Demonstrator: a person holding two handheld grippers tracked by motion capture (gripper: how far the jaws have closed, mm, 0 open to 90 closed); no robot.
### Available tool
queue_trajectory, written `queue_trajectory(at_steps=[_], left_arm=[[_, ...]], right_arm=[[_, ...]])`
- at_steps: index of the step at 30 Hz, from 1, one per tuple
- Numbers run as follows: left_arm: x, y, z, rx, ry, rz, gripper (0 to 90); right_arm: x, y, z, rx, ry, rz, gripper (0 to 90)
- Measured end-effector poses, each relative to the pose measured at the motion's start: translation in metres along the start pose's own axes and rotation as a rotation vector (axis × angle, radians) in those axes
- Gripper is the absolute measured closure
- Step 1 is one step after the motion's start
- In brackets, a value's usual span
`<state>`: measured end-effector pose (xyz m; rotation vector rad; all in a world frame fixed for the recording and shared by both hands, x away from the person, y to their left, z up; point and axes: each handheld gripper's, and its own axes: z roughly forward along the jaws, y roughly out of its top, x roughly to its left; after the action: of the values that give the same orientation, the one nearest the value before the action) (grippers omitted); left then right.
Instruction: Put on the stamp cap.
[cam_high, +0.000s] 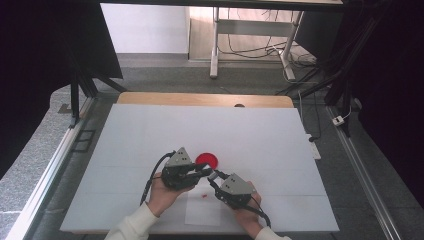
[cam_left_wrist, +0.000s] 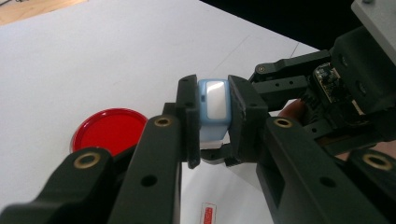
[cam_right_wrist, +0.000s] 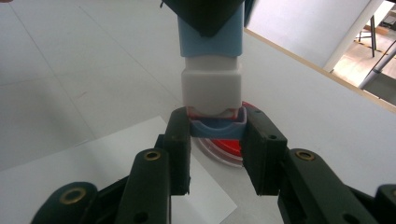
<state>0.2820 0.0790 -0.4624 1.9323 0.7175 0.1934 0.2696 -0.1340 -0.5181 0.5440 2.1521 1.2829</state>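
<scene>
- The stamp (cam_left_wrist: 213, 108), a small block with a light blue body and a white lower section, is held above the table (cam_high: 150, 130) between the two grippers, near the front edge.
- The left gripper (cam_left_wrist: 213, 121) has its jaws clamped on the blue body; a pale glossy panel on the body faces the left gripper view.
- The right gripper (cam_right_wrist: 217, 135) has its jaws pressed on the blue cap (cam_right_wrist: 217, 128) at the stamp's lower end, where a trace of red shows at the seam.
- No brand or writing can be read on the stamp.
- A white paper sheet (cam_high: 202, 210) lies under the grippers; it bears a small red mark (cam_left_wrist: 208, 215), whose characters are too small to read.
- A red round dish (cam_high: 207, 160) sits on the table just beyond the grippers; in the right gripper view the stamp and jaws hide most of it.
- In the high view the stamp is too small to make out between the gripper tips.
</scene>
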Motion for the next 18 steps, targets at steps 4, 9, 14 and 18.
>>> queue_trajectory(at_steps=[4, 9, 14, 18], left_arm=[[-0.0012, 0.0, 0.0008, -0.009, -0.018, -0.009, 75.4], [-0.0023, 0.0001, 0.002, -0.011, -0.004, -0.007, 75.5], [-0.0012, -0.0004, 0.002, -0.011, 0.001, -0.009, 75.5], [-0.0019, -0.0008, 0.0038, -0.007, 0.002, -0.009, 75.5]], right_arm=[[0.0002, 0.0, 0.0001, 0.003, -0.002, -0.002, 64.4], [0.0003, -0.0001, -0.0001, 0.006, -0.002, -0.004, 64.4], [0.0009, -0.0001, -0.0001, -0.003, -0.006, -0.001, 64.4], [0.0016, -0.0001, -0.0003, 0.002, -0.01, -0.001, 64.4]])
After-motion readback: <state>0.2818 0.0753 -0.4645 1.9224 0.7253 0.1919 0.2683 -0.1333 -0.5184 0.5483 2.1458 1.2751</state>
